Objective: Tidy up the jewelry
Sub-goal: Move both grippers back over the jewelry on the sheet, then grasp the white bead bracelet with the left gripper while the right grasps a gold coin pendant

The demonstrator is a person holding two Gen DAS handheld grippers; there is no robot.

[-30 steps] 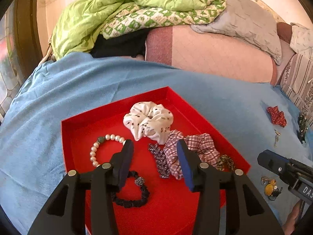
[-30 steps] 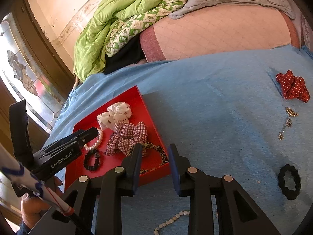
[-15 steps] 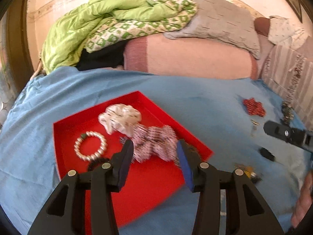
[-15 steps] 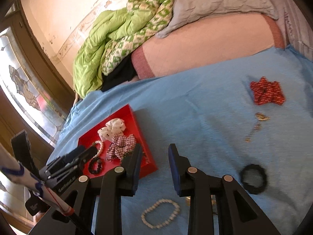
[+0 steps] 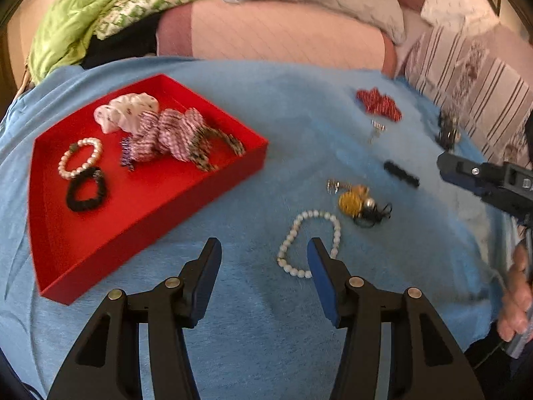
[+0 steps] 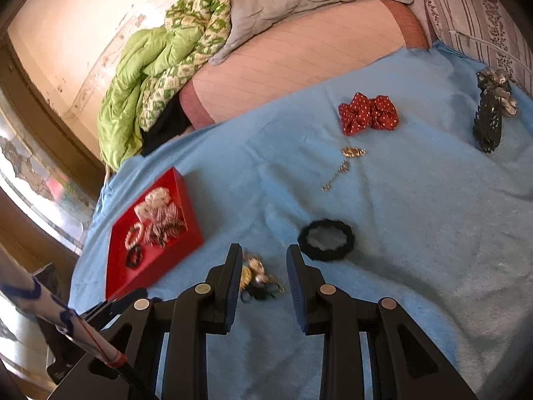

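Observation:
A red tray (image 5: 100, 233) on the blue blanket holds a white scrunchie (image 5: 126, 115), a plaid scrunchie (image 5: 166, 136), a pearl bracelet (image 5: 80, 158) and a black bracelet (image 5: 86, 193). My left gripper (image 5: 263, 253) hovers right of the tray, its jaws opening with nothing between them. A white bead bracelet (image 5: 309, 243) lies beside its right finger. My right gripper (image 6: 263, 260) is open above a yellow-and-black trinket cluster (image 6: 256, 276), not touching it. A black hair tie (image 6: 326, 240) lies just right of its fingers.
Farther back on the blanket lie a red dotted scrunchie (image 6: 368, 116), a gold chain (image 6: 343, 166) and a dark hair clip (image 6: 489, 123). Pillows and a green quilt (image 6: 150, 76) line the far edge. A hand (image 5: 516, 293) shows at the right.
Both grippers have swung right, away from the tray and over the loose items on the blanket. The left jaws stand wider than before. The right jaws look unchanged.

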